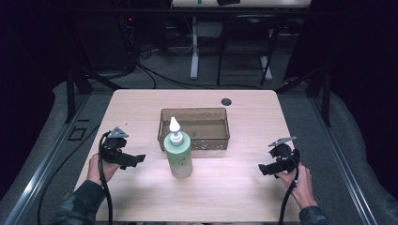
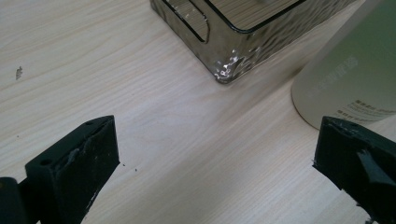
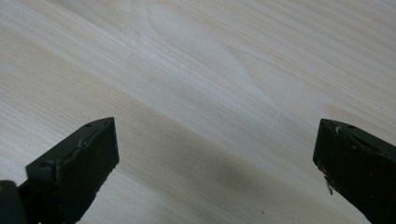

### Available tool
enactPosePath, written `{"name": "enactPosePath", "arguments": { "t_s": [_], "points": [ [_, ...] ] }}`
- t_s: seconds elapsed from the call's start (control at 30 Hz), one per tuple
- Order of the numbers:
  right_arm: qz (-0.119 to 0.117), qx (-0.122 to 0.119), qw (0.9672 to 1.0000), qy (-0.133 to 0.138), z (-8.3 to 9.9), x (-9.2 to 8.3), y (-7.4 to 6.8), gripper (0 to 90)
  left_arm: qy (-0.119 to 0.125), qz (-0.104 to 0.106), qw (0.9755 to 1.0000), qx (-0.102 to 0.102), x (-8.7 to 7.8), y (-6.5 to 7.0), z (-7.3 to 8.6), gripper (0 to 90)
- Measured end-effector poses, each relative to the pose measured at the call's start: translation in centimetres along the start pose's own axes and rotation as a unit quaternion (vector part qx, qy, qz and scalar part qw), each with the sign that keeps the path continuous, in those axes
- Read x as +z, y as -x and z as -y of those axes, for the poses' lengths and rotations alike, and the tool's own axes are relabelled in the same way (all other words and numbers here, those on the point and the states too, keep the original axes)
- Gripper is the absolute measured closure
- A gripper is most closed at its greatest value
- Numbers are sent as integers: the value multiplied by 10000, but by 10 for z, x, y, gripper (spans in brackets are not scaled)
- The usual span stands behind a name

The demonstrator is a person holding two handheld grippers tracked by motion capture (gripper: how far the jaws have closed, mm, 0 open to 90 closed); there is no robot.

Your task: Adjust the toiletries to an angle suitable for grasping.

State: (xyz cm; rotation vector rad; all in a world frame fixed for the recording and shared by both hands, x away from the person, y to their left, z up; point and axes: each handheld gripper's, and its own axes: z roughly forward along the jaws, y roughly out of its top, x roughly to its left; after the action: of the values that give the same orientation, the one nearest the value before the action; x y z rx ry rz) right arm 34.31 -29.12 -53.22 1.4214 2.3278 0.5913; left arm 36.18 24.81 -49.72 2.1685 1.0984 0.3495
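Observation:
A pale green bottle (image 1: 179,157) with a white pointed cap stands upright near the middle of the light wooden table (image 1: 141,103). Just behind it sits a clear brownish rectangular bin (image 1: 195,128). My left gripper (image 1: 136,159) is held low to the left of the bottle, open, with nothing between its jaws. In the left gripper view (image 2: 215,149) the bottle (image 2: 350,74) shows at the upper right and a corner of the bin (image 2: 229,60) at the top. My right gripper (image 1: 263,169) hovers open over bare wood at the right (image 3: 215,149).
A round cable hole (image 1: 226,101) lies in the table behind the bin. Dark floor, cables and metal frames surround the table. A second desk's legs (image 1: 194,51) stand farther back.

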Motion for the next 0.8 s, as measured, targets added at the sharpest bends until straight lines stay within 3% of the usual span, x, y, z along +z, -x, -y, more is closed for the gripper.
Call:
{"name": "enactPosePath", "arguments": {
  "t_s": [0.17,0.57,0.8],
  "points": [
    [0,-29,10000,-85,0,1,0,0,37,8,10000,54,-1,5,-2,0],
    [-24,-51,9999,-160,1,2,0,0,-111,160,9989,415,-3,26,-10,0],
    [-18,-47,9998,-206,1,3,0,0,-191,350,9974,606,-6,38,-15,0]
  ]
}}
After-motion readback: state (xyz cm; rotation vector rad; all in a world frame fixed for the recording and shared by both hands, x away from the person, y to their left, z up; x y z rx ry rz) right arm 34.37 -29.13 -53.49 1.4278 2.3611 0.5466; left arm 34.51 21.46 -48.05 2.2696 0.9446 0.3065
